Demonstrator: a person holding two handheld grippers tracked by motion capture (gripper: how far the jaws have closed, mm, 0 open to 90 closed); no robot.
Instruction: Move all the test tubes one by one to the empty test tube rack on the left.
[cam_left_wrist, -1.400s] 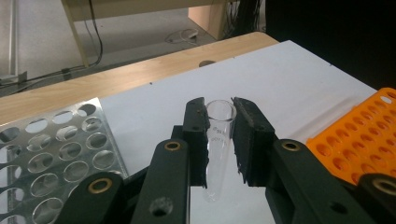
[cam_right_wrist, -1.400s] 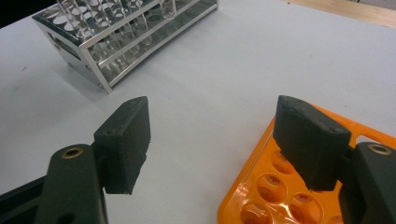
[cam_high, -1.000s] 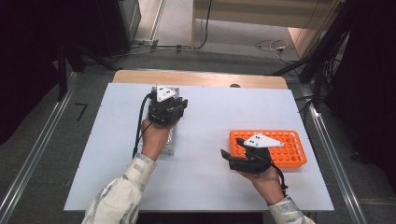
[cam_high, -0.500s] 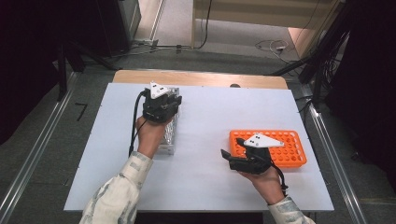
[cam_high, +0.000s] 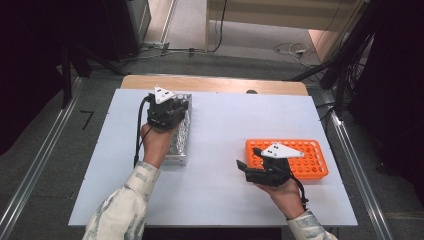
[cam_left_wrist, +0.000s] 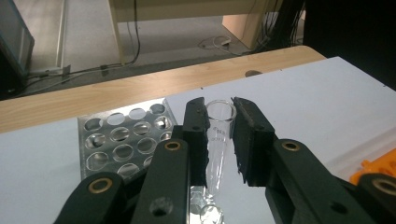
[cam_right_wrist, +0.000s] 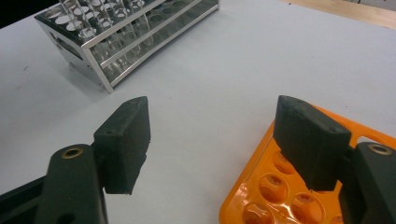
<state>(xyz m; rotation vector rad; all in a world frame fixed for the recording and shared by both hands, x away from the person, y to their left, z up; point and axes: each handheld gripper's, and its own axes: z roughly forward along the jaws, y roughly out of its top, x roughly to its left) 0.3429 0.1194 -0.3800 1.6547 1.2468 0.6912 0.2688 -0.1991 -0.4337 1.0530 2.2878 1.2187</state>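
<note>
- My left gripper is pinching a clear tube above the metal rack.
- My right gripper stays spread wide, right of that rack, over the orange rack.

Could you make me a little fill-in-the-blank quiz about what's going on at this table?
1. The left gripper is shut on a clear glass ____.
2. The rack beside the right gripper is coloured ____.
3. The right gripper's jaws stand ____, with nothing between them.
4. The metal rack under the left gripper has rows of round ____.

Missing words: tube; orange; open; holes
</note>
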